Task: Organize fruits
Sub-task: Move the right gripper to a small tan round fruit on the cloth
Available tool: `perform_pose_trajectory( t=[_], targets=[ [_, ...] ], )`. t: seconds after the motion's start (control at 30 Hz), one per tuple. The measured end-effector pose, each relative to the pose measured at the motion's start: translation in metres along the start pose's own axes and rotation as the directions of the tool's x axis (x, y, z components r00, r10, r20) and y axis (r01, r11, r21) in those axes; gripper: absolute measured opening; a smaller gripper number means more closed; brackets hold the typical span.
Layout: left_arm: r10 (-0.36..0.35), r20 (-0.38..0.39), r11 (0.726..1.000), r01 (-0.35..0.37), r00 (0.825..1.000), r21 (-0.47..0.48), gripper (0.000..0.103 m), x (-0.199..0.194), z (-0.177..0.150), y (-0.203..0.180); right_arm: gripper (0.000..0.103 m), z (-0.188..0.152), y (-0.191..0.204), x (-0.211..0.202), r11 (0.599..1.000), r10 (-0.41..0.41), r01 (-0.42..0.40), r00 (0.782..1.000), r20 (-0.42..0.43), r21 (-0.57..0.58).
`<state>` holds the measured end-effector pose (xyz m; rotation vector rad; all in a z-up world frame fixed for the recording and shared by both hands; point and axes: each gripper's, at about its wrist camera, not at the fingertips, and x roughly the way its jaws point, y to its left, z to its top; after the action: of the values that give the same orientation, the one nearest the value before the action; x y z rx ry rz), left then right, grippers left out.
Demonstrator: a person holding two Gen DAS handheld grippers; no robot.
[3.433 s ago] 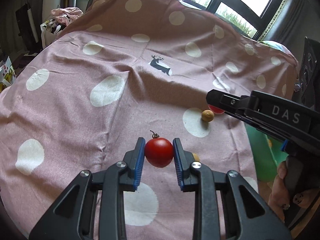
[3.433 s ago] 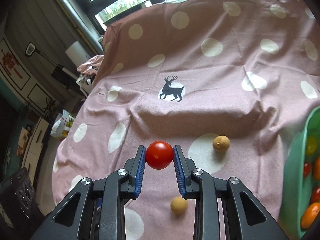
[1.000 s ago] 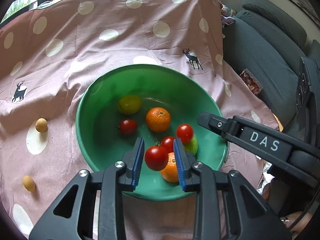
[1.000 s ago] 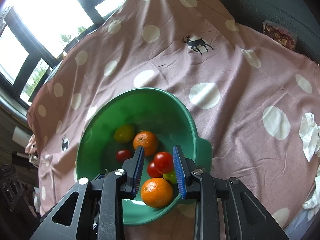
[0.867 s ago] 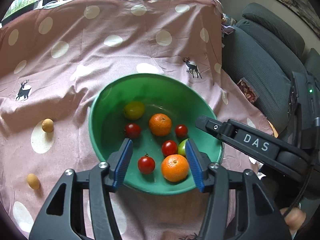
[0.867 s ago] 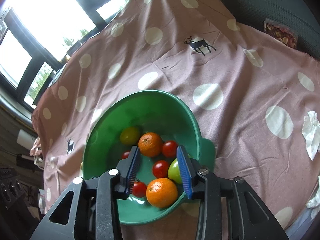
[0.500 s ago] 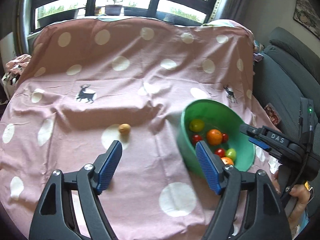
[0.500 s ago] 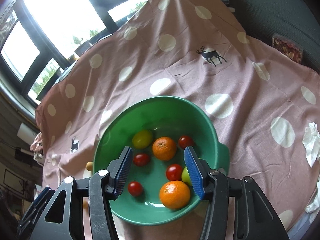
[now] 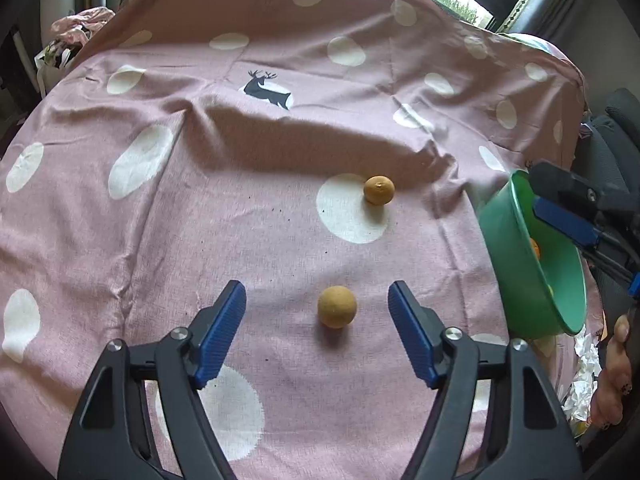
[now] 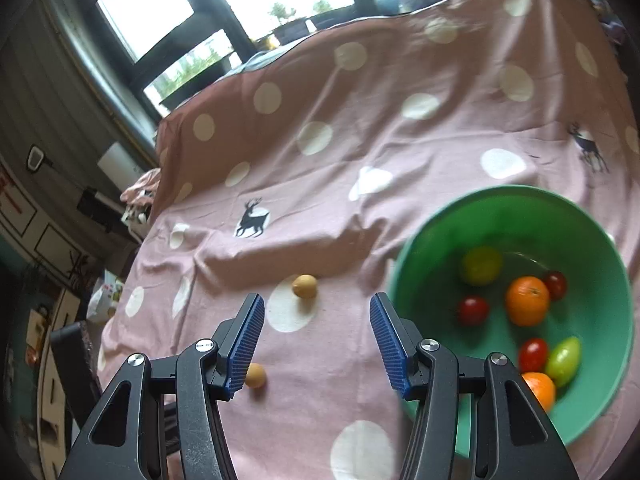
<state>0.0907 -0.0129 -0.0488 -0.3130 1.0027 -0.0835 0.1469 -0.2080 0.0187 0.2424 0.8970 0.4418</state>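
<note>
A wrinkled pink cloth with white polka dots and deer prints covers the whole surface. At its right side sits a smooth round green plastic bowl holding two oranges, four glossy red cherry tomatoes, a yellow-green fruit and a small green one. Two matte tan round fruits lie on the cloth: the near one lies between the left gripper's ribbed blue pads, untouched, as its wide jaws are closing slightly; the far one rests at a white dot's edge. The right gripper hangs parted and empty beside the bowl.
</note>
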Motion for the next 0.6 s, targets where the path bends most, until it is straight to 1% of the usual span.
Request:
perform_pose_trajectory(
  t=[0.07,0.1,0.17,0.23,0.27,0.37,0.43,0.47,0.53,0.57,0.6],
  targets=[
    [-0.003,-0.025,1.0,0.003,1.0,-0.01,0.071,0.008,-0.002,0.001,0.056,0.006,0.01,0.027,1.0,0.031,-0.031,0.997,-0.066,-0.004],
    [-0.009,-0.034,1.0,0.009,0.999,-0.006,0.07,0.01,-0.002,0.0,0.056,0.008,0.013,0.041,1.0,0.021,-0.021,0.995,-0.094,-0.003],
    [-0.012,-0.04,1.0,0.012,0.999,0.001,0.069,0.013,-0.003,-0.002,0.056,0.011,0.02,0.063,1.0,-0.024,0.022,0.993,-0.119,-0.019],
    [0.013,-0.032,1.0,-0.013,0.999,0.0,0.068,0.014,-0.004,-0.002,0.056,0.014,0.024,0.082,0.998,-0.058,0.052,0.988,-0.145,-0.044],
    [0.022,-0.034,1.0,-0.022,0.999,0.001,0.064,0.015,-0.005,-0.003,0.056,0.014,0.025,0.09,0.997,-0.068,0.06,0.985,-0.158,-0.054],
    [0.005,-0.053,1.0,-0.005,0.999,0.013,0.058,0.019,-0.006,-0.005,0.056,0.013,0.024,0.108,0.992,-0.112,0.1,0.978,-0.176,-0.077],
    [0.028,-0.048,1.0,-0.028,0.998,0.011,0.056,0.02,-0.006,-0.004,0.056,0.012,0.021,0.116,0.989,-0.139,0.126,0.973,-0.184,-0.082],
    [0.035,-0.051,0.999,-0.035,0.998,0.01,0.052,0.022,-0.006,-0.004,0.055,0.011,0.02,0.119,0.988,-0.142,0.129,0.973,-0.184,-0.081],
    [0.016,-0.057,1.0,-0.016,0.998,-0.002,0.049,0.024,-0.007,-0.003,0.049,0.01,0.019,0.124,0.988,-0.142,0.128,0.971,-0.192,-0.084],
    [0.014,-0.053,1.0,-0.014,0.998,-0.002,0.045,0.024,-0.008,-0.003,0.047,0.009,0.018,0.126,0.988,-0.144,0.13,0.97,-0.195,-0.082],
    [0.012,-0.052,1.0,-0.012,0.999,-0.002,0.044,0.024,-0.008,-0.003,0.046,0.01,0.017,0.128,0.988,-0.146,0.133,0.969,-0.2,-0.081]
  ],
)
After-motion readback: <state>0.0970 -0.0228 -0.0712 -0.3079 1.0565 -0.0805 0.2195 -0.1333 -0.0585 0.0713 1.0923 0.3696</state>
